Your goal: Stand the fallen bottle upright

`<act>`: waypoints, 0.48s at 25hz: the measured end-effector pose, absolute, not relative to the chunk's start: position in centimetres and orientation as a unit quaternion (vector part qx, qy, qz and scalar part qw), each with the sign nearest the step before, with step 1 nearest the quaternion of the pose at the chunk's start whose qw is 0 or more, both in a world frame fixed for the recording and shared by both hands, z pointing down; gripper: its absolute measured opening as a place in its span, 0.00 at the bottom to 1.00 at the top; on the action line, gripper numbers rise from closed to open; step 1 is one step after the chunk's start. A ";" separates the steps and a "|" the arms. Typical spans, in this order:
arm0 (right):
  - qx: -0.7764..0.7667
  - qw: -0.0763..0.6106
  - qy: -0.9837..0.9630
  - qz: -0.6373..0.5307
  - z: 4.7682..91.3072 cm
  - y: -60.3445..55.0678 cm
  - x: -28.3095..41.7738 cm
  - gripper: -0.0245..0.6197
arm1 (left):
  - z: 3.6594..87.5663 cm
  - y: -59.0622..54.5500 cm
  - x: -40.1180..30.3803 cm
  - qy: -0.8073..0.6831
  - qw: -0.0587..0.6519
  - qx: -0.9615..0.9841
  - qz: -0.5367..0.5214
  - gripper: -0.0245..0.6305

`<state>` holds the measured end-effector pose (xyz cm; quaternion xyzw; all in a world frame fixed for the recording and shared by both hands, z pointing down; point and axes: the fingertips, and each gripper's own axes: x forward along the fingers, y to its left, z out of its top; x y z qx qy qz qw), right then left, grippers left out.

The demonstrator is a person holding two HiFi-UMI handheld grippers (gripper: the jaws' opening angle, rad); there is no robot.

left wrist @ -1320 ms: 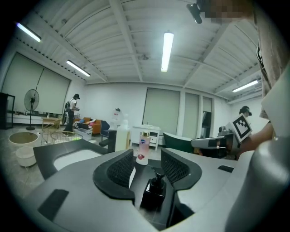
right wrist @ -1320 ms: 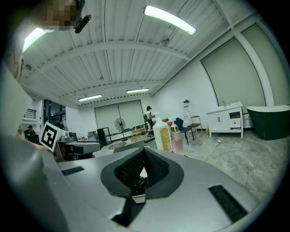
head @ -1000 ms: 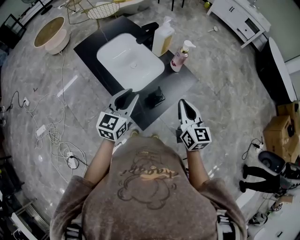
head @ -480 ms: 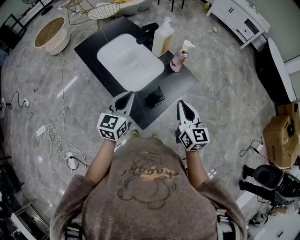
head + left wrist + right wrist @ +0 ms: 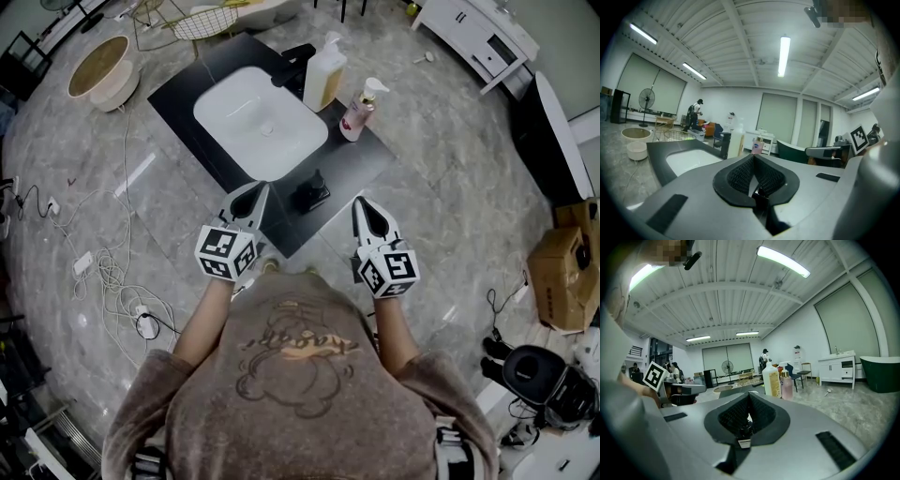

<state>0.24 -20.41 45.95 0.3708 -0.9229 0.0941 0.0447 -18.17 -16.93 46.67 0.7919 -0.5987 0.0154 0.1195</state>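
Head view, with both gripper views. The left gripper (image 5: 253,191) and the right gripper (image 5: 364,205) are held side by side, well apart from each other, at the near edge of a black counter (image 5: 367,157) standing on a marbled floor (image 5: 450,187). In the left gripper view the dark ribbed pads (image 5: 740,174) are pressed together with nothing between them, and in the right gripper view the jaws are likewise closed on nothing. A white basin (image 5: 234,105) is set into the counter, and a black faucet (image 5: 295,64) stands at its far rim. Just beside the faucet a large pump bottle (image 5: 324,75) stands upright, and next to it, towards the right, a small pink pump bottle (image 5: 358,112) is also upright (no bottle is seen lying on its side in any view). Both bottles are well apart from the grippers, across the counter. A small dark object (image 5: 310,193) rests on the counter between the two grippers, near the front edge; its kind cannot be made out. On the floor at the left, loose cables (image 5: 103,272) and a round tub (image 5: 98,67) are seen.
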 end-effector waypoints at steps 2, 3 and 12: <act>0.370 0.047 -0.923 0.093 45.9 -20.4 0.3 0.03 | 46.7 -16.9 -18.1 -0.599 0.121 0.792 0.014 0.07; 0.371 0.048 -0.923 0.092 45.9 -20.4 0.3 0.03 | 46.7 -16.9 -18.1 -0.599 0.121 0.792 0.014 0.07; 0.363 0.060 -0.925 0.090 46.2 -20.3 0.2 0.03 | 46.7 -17.1 -17.8 -0.594 0.129 0.794 0.007 0.07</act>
